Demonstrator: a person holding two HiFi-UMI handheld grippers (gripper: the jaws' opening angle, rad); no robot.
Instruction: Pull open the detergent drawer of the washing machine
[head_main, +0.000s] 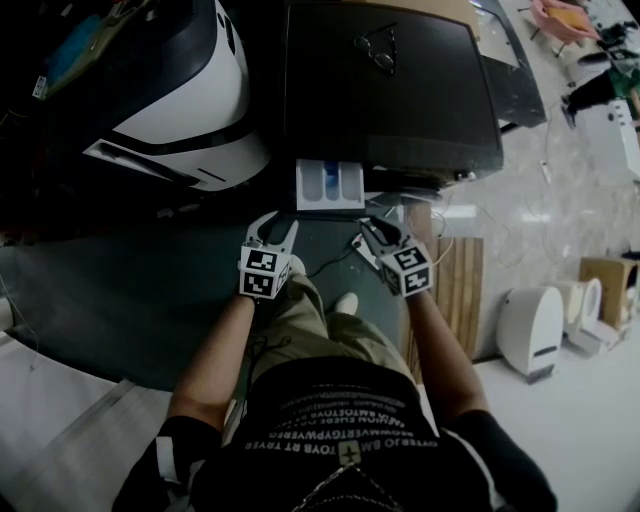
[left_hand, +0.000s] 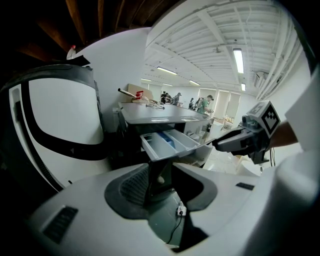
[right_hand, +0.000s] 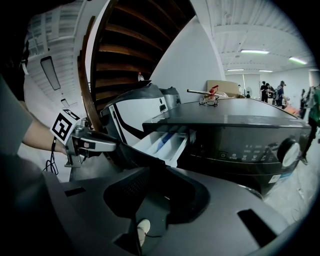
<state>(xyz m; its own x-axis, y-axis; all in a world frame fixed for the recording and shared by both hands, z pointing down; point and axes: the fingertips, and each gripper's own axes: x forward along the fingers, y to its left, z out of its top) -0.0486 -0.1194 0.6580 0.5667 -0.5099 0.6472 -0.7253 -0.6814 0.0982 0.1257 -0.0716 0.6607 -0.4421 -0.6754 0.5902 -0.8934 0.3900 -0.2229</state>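
Note:
The black washing machine (head_main: 390, 90) stands ahead of me, and its white detergent drawer (head_main: 329, 185) is pulled out from the top left of its front, showing a blue compartment. My left gripper (head_main: 273, 228) hovers just below the drawer's left front corner. Its jaws are open and empty. My right gripper (head_main: 372, 232) hangs just below and right of the drawer, also open with nothing between its fingers. In the left gripper view the drawer (left_hand: 167, 144) sits just beyond the jaws. In the right gripper view the drawer (right_hand: 162, 142) juts out beside the control panel (right_hand: 250, 147).
A large white and black appliance (head_main: 180, 90) stands to the machine's left. A pair of glasses (head_main: 378, 48) lies on the machine's top. A wooden slatted panel (head_main: 460, 280) and a white device (head_main: 530, 325) are at the right. A cable (head_main: 330, 262) runs across the dark floor.

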